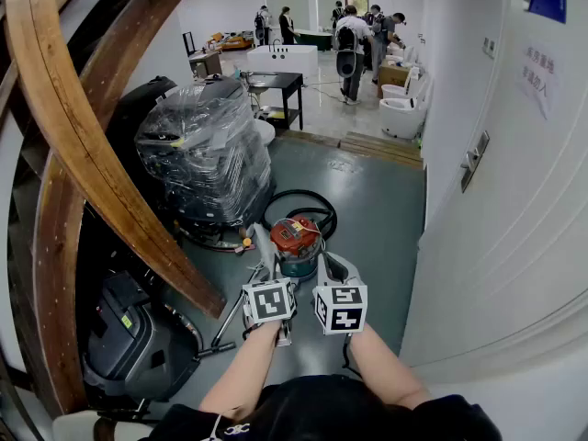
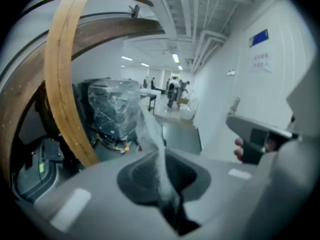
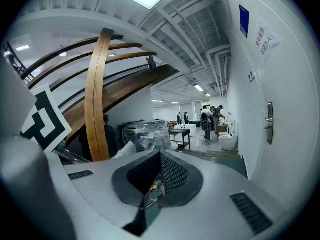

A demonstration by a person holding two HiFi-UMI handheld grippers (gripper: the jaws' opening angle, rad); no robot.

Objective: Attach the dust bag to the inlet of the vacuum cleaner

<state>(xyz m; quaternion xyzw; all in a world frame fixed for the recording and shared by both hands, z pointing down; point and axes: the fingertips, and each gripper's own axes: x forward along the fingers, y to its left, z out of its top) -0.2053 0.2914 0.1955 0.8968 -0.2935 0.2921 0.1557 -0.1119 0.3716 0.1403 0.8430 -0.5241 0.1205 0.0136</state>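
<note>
The vacuum cleaner (image 1: 296, 239), with a red top on a grey-green drum, stands on the floor ahead of both grippers, and its black hose (image 1: 310, 200) loops behind it. My left gripper (image 1: 265, 265) (image 2: 164, 176) is shut on a thin whitish dust bag (image 2: 152, 134), which rises out of the jaws. The bag is hard to make out in the head view. My right gripper (image 1: 333, 265) (image 3: 152, 191) is level beside the left one, shut, with nothing between its pads. Both grippers hang short of the vacuum, above the floor.
A plastic-wrapped machine (image 1: 207, 154) stands left of the vacuum. Curved wooden beams (image 1: 83, 163) fill the left side, with a dark cleaning machine (image 1: 138, 338) beneath them. A white wall (image 1: 514, 209) with a door handle (image 1: 471, 159) runs along the right. People stand at the far end.
</note>
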